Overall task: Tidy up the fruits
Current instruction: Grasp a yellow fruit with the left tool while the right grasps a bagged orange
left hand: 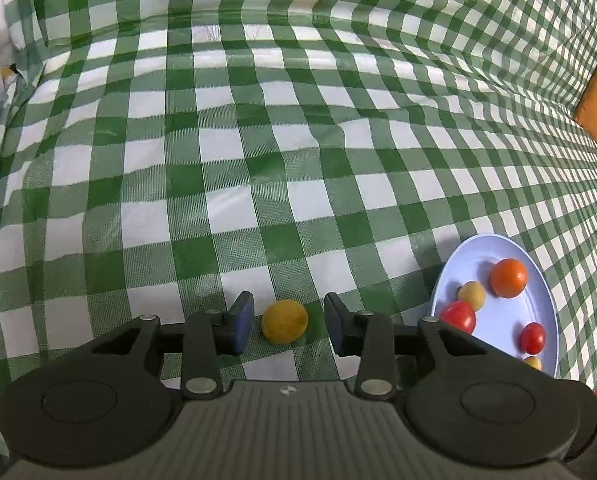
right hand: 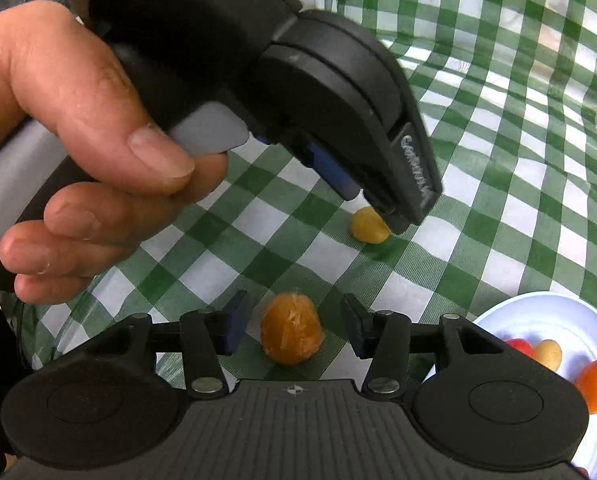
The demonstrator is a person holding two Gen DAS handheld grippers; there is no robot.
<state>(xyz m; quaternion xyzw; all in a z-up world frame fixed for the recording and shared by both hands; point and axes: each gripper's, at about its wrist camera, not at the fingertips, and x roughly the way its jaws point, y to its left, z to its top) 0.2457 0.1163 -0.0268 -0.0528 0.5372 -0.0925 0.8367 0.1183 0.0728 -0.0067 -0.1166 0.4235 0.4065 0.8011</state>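
Between right claw (right hand: pixel 292 330) fingers, orange fruit (right hand: pixel 291 334) upright

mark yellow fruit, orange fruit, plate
yellow fruit (left hand: pixel 284 321), left wrist view, centre of skin
orange fruit (right hand: pixel 291 333), right wrist view, centre of front face
plate (left hand: pixel 498 324), left wrist view, bare middle

- Bright, even daylight; white squares of the green-and-white checked plastic tablecloth (left hand: pixel 298 128) show glare patches toward its far edge.
- Soft short shadows under the round yellow fruit (left hand: pixel 284 321).
- Strong fisheye bending at the borders.
- The near hand (right hand: pixel 78 140) looks slightly soft.
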